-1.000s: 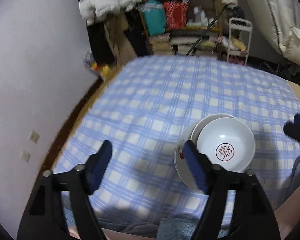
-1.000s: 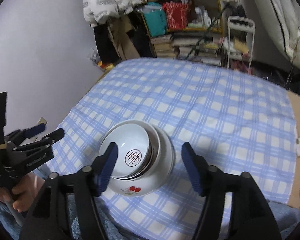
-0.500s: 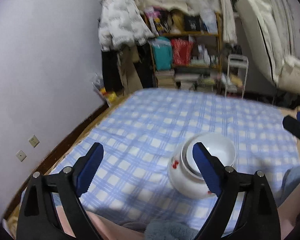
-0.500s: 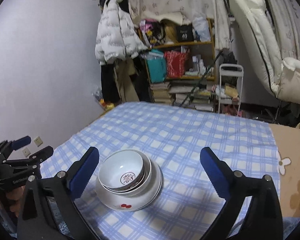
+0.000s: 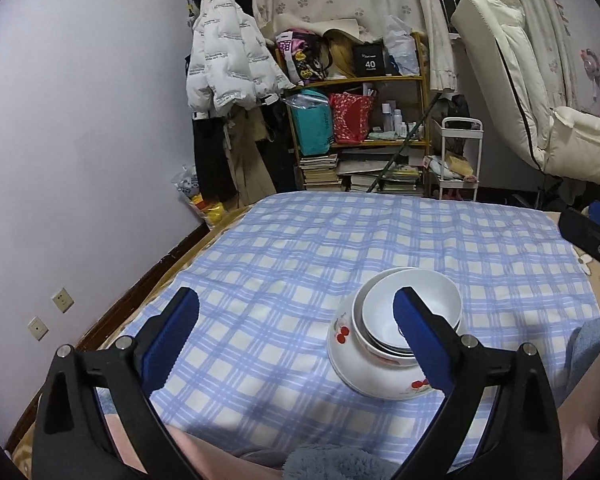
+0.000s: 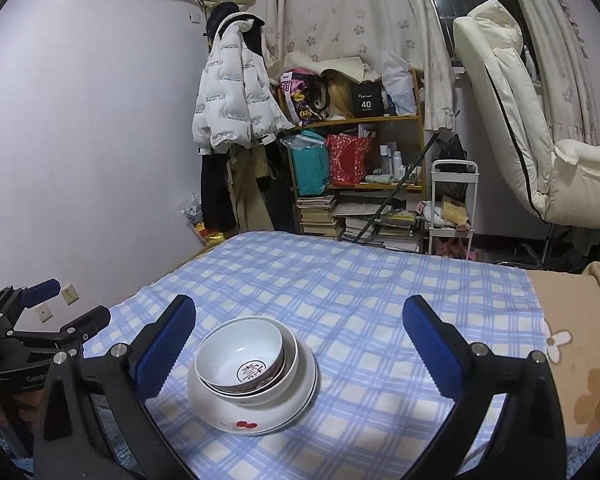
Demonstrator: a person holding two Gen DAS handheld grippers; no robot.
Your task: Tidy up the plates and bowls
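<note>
While the nested bowls (image 6: 246,364) sat stacked on the big plate (image 6: 296,400) on the checked surface (image 6: 380,320), both grippers — left gripper (image 5: 296,344), right gripper (image 6: 300,348) — hovered empty, fingers wide; pulling clear gently seemed wisest.

Lilac wall (image 6: 100,140); cluttered shelf (image 6: 364,176) beside floral curtains (image 6: 340,12); white recliner (image 6: 520,128); checked cloth (image 6: 360,288) below.
</note>
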